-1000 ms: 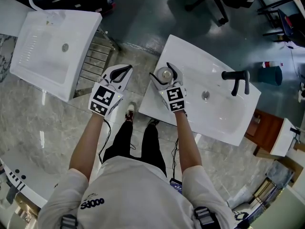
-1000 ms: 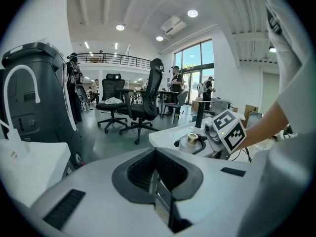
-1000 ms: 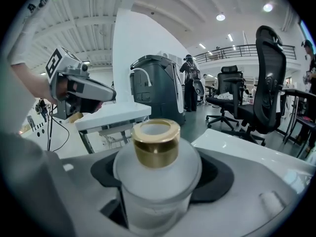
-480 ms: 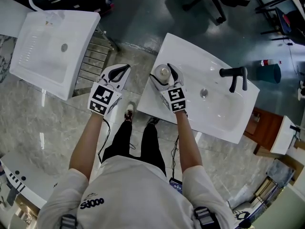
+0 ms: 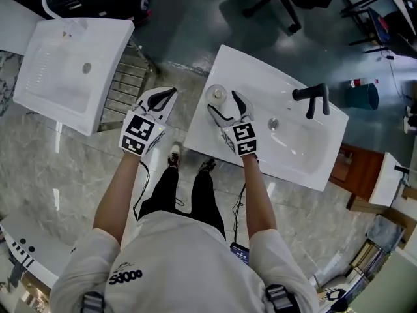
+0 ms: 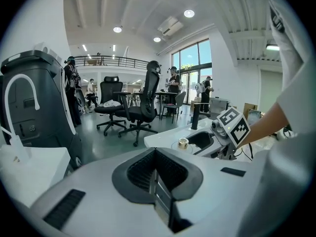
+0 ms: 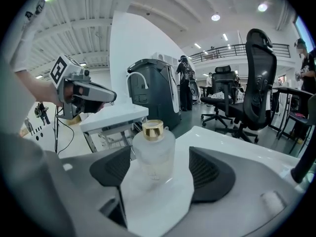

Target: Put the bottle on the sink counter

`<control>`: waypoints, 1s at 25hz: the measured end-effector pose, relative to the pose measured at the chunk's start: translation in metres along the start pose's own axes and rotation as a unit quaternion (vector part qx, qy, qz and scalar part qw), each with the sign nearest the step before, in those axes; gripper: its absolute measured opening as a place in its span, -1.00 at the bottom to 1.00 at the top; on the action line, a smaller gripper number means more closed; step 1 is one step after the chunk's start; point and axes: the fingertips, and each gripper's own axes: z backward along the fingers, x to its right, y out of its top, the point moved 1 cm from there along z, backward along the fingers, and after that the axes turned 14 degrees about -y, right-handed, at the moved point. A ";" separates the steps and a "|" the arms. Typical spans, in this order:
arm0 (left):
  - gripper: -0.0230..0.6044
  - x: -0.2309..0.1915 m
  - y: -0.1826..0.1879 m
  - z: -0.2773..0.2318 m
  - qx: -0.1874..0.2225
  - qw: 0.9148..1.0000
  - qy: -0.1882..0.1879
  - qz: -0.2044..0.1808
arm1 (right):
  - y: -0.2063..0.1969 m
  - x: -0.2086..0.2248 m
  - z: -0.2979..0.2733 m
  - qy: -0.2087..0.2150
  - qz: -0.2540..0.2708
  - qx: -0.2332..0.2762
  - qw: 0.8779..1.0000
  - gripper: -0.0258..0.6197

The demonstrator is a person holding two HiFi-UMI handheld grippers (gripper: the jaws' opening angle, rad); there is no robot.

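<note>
Right tongs (image 5: 223, 103): jaws spread wide and gripping nothing, held low over the sink surface (image 5: 207, 130).

Bottle (image 5: 216, 93): frosted glass, round, with a gold cap (image 7: 152, 129). It stands upright on the flat left end of the white sink surface, near that end's far edge. In the right gripper view it sits between the two dark ribbed pads (image 7: 211, 174), out toward their tips. There is a clear gap on each side, so neither pad touches it. From the head view it lies just at the tips of the tongs.

Basin (image 5: 296, 139): sunk into the same surface, to the right of the bottle. Its round drain (image 5: 273, 123) is in the middle and a black faucet (image 5: 310, 99) stands at the far rim. Bottle and faucet are well apart.

Left tongs (image 5: 163, 97): jaws closed together and empty. The left gripper view shows the pads meeting along one seam with nothing between. They hover over the grey marbled floor (image 5: 58, 168), off the left edge of the sink surface and touching nothing. The marker cube (image 5: 141, 135) sits behind the jaws, toward the wrist.

Second sink (image 5: 68, 67): white, apart to the left, not in use.

Background in the gripper views is an open hall with black office chairs (image 7: 257, 85) and a dark grey bin-like unit (image 7: 154, 90). Several people stand far back, too small to describe.
</note>
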 end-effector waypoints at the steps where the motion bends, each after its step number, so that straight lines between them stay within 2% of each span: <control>1: -0.91 0.001 0.001 0.001 0.001 1.000 -0.001 -0.001 | 0.002 0.002 0.004 -0.004 -0.003 0.002 1.000 0.22; 9: -0.91 0.010 0.032 0.011 0.023 1.000 -0.001 -0.018 | 0.030 0.029 0.051 -0.033 -0.063 0.033 0.997 0.19; 13: -0.91 0.009 0.056 0.014 0.043 0.999 0.004 -0.033 | 0.060 0.052 0.075 -0.054 -0.073 0.061 0.994 -0.05; 14: -0.91 0.010 0.061 0.014 0.047 0.998 0.004 -0.037 | 0.067 0.058 0.081 -0.066 -0.073 0.067 0.993 -0.14; 16: -0.91 0.012 0.071 0.017 0.054 0.998 0.005 -0.044 | 0.077 0.071 0.092 -0.095 -0.069 0.068 0.991 -0.45; 21: -0.91 0.013 0.097 0.025 0.074 0.995 0.009 -0.062 | 0.096 0.092 0.112 -0.146 -0.067 0.049 0.986 -0.89; 25: -0.91 0.012 0.119 0.033 0.091 0.993 0.013 -0.078 | 0.126 0.093 0.129 -0.149 -0.077 0.069 0.983 -0.89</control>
